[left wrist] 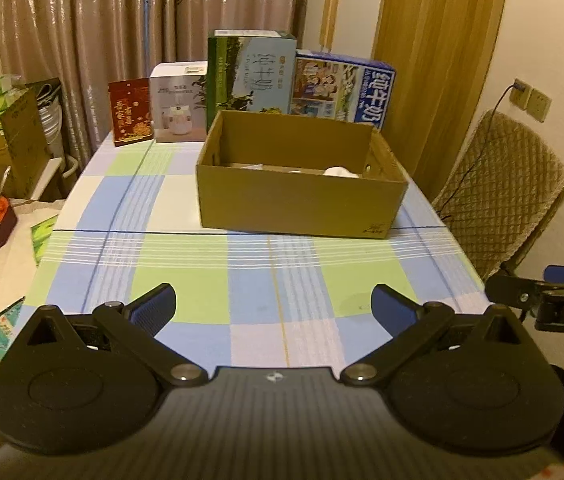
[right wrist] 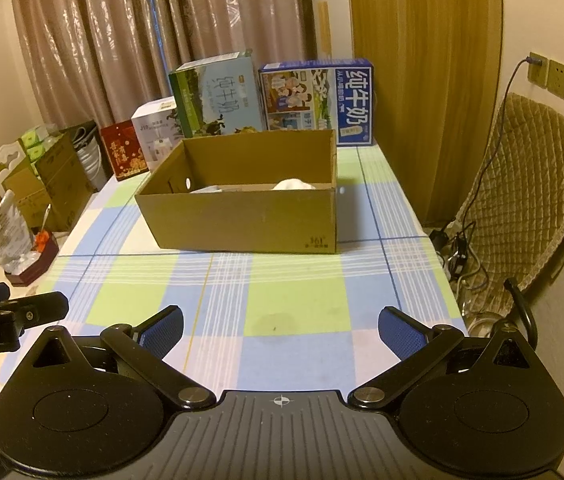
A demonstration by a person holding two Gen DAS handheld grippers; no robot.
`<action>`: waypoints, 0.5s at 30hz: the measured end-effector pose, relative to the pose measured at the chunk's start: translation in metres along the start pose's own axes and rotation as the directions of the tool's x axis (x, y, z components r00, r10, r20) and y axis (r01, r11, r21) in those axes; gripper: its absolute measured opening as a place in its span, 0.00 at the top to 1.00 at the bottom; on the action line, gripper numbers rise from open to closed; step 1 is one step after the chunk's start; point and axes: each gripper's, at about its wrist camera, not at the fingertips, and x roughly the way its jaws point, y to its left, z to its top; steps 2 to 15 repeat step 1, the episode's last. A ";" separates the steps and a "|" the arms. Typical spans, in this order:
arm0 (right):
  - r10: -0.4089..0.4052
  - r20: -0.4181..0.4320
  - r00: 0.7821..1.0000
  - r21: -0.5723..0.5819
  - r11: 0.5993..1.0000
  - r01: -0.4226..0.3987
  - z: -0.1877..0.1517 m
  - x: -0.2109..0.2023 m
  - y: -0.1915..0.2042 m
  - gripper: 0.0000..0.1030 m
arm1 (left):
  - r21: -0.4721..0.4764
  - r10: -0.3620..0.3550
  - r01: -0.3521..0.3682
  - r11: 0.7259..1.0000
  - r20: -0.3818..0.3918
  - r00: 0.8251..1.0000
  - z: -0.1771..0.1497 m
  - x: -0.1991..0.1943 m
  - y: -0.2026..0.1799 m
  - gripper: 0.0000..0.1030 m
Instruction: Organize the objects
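An open brown cardboard box (left wrist: 301,204) (right wrist: 242,220) stands on the checked tablecloth (left wrist: 186,280) (right wrist: 293,304), past the middle of the table. Inside it a white crumpled object (left wrist: 339,172) (right wrist: 293,185) shows above the near wall, with pale flat items beside it. My left gripper (left wrist: 274,308) hovers open over the near part of the table, nothing between its blue pads. My right gripper (right wrist: 280,328) is open too, likewise with nothing held. Each gripper's edge shows in the other's view: the right gripper (left wrist: 553,300) and the left gripper (right wrist: 6,312).
Behind the box stand a green milk carton box (left wrist: 252,72) (right wrist: 218,96), a blue one (left wrist: 341,90) (right wrist: 317,102), a white appliance box (left wrist: 180,104) and a red box (left wrist: 130,112). A quilted chair (left wrist: 509,196) (right wrist: 529,200) is on the right. Cartons and clutter lie left.
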 end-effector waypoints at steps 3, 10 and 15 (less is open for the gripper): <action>0.000 0.001 1.000 0.001 1.000 0.000 0.001 0.000 0.000 0.02 | -0.006 -0.007 0.007 1.000 0.004 1.000 0.000 -0.001 0.000 0.01; 0.000 0.001 1.000 0.001 1.000 0.000 0.001 0.000 0.000 0.02 | -0.006 -0.007 0.007 1.000 0.004 1.000 0.000 -0.001 0.000 0.01; 0.000 0.001 1.000 0.001 1.000 0.000 0.001 0.000 0.000 0.02 | -0.006 -0.007 0.007 1.000 0.004 1.000 0.000 -0.001 0.000 0.01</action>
